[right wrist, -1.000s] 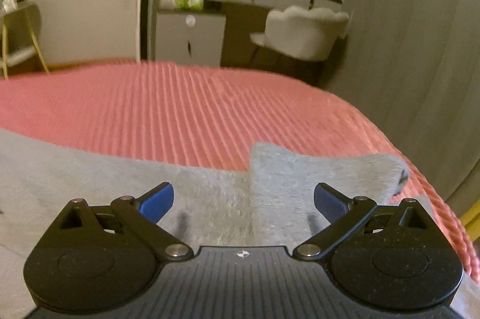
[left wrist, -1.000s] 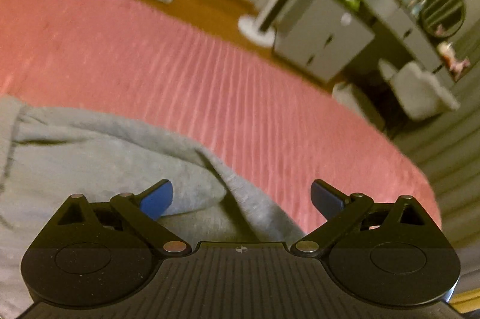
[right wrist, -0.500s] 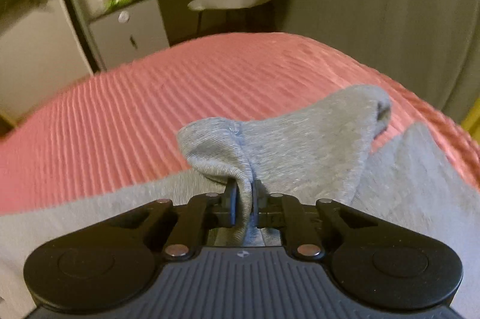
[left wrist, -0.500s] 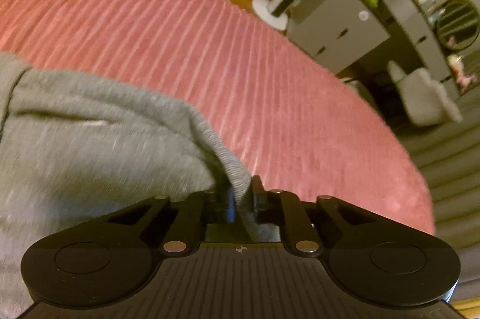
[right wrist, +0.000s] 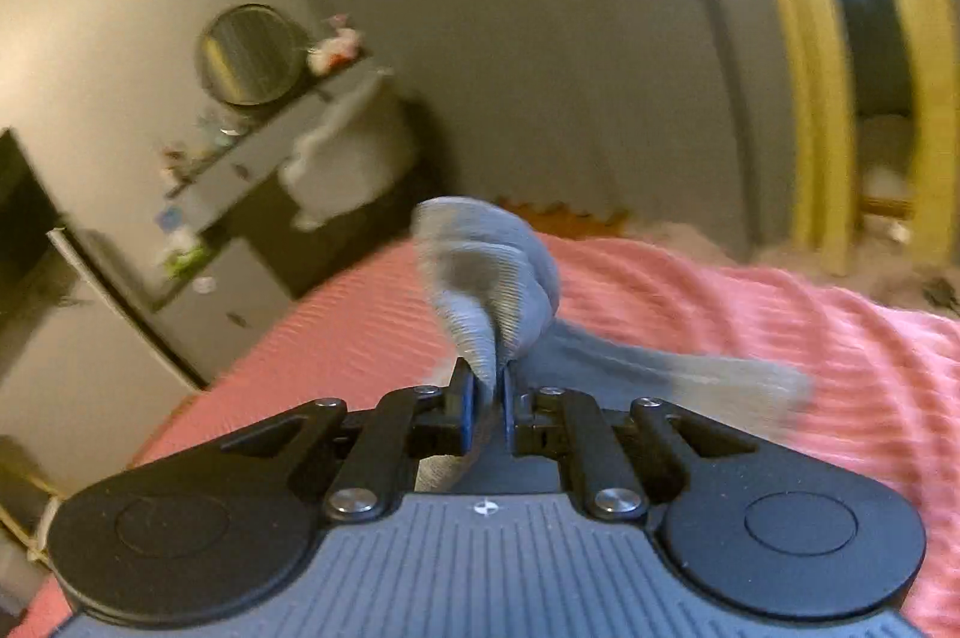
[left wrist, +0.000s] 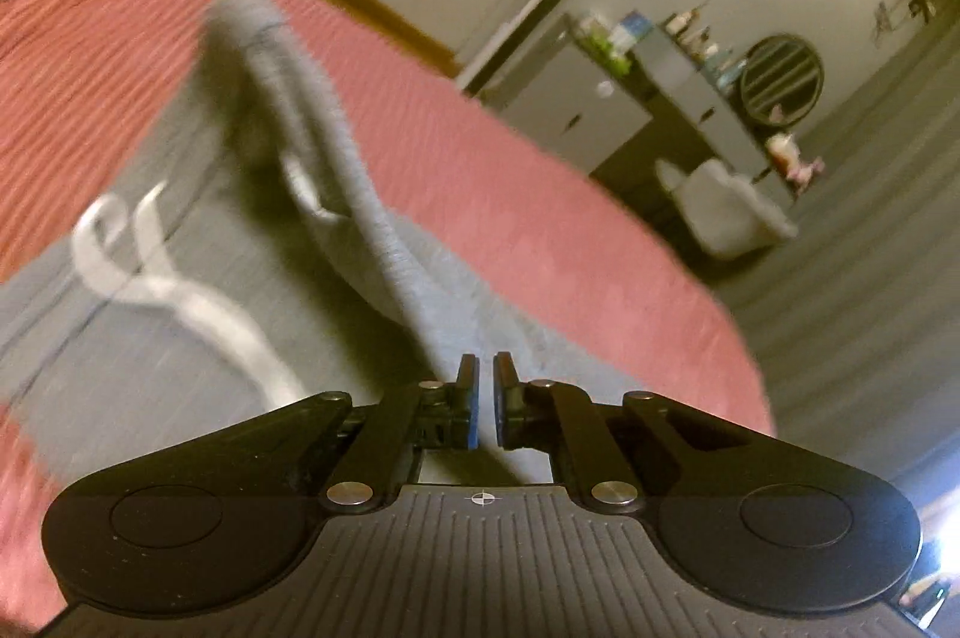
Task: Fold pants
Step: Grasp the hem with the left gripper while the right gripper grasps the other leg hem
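Pinching the grey pants (left wrist: 372, 212), both grippers, left (left wrist: 485, 398) and right (right wrist: 485, 401), are lifting fabric off the pink bed (left wrist: 540, 218); legs are stretching forward, away from the fingers

You have no readable text, label, brand or number in either wrist view; the small items on the far grey dresser (left wrist: 606, 98) are too blurred to read.

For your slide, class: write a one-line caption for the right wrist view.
Right gripper shut on a ribbed edge of the grey pants, lifted above the pink bedspread.
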The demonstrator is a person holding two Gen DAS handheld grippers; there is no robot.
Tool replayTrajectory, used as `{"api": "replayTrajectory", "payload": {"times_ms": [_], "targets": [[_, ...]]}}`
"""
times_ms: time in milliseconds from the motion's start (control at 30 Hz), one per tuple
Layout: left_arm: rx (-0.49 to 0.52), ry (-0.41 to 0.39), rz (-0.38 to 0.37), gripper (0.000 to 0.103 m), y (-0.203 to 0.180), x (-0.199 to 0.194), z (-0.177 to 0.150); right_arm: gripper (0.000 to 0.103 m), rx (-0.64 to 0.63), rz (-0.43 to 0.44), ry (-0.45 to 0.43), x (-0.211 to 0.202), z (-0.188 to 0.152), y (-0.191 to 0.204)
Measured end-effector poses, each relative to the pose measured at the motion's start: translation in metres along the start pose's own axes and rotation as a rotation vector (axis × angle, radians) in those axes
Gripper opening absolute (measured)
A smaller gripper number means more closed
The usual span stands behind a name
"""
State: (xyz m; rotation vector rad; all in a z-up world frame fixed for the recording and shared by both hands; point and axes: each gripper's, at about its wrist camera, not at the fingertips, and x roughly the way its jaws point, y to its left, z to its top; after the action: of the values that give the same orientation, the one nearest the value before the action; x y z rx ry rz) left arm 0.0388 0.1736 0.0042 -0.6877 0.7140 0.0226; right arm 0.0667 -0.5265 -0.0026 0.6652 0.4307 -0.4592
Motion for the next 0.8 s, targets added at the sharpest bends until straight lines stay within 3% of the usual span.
{"api": "replayTrajectory", "payload": {"times_ms": [100, 133, 200, 267, 333, 433, 533, 600, 700, 800], "targets": [[-0.013, 0.029, 0.151, 0.013, 0.02, 0.01, -0.03, 0.014, 0.081, -0.078, 0.129, 0.028, -0.026, -0.047], [-0.029, 0.035, 0.162, 0.018, 0.024, 0.011, -0.032, 0.018, 0.093, -0.118, 0.167, 0.037, -0.034, -0.056], [-0.049, 0.008, 0.139, 0.041, 0.026, 0.013, -0.025, 0.019, 0.113, -0.124, 0.187, 0.048, -0.049, -0.069], [-0.019, -0.066, 0.181, 0.089, 0.015, 0.014, -0.011, 0.04, 0.112, -0.081, 0.166, 0.048, -0.051, -0.067], [0.074, -0.156, 0.265, 0.101, -0.003, 0.019, 0.003, 0.06, 0.107, -0.049, 0.174, 0.051, -0.051, -0.058], [0.205, -0.132, 0.332, 0.101, -0.024, 0.058, 0.032, 0.065, 0.069, -0.044, 0.188, 0.06, -0.051, -0.045], [0.208, -0.046, 0.431, 0.1, -0.029, 0.103, 0.047, 0.068, 0.057, -0.042, 0.183, 0.058, -0.056, -0.041], [0.176, 0.002, 0.447, 0.089, -0.023, 0.121, 0.055, 0.07, 0.061, -0.024, 0.173, 0.054, -0.058, -0.042], [0.116, 0.057, 0.413, 0.066, -0.012, 0.138, 0.063, 0.081, 0.059, 0.025, 0.181, 0.043, -0.059, -0.044], [0.12, 0.094, 0.436, 0.039, -0.005, 0.15, 0.065, 0.091, 0.132, 0.087, 0.197, 0.045, -0.054, -0.053]]}}
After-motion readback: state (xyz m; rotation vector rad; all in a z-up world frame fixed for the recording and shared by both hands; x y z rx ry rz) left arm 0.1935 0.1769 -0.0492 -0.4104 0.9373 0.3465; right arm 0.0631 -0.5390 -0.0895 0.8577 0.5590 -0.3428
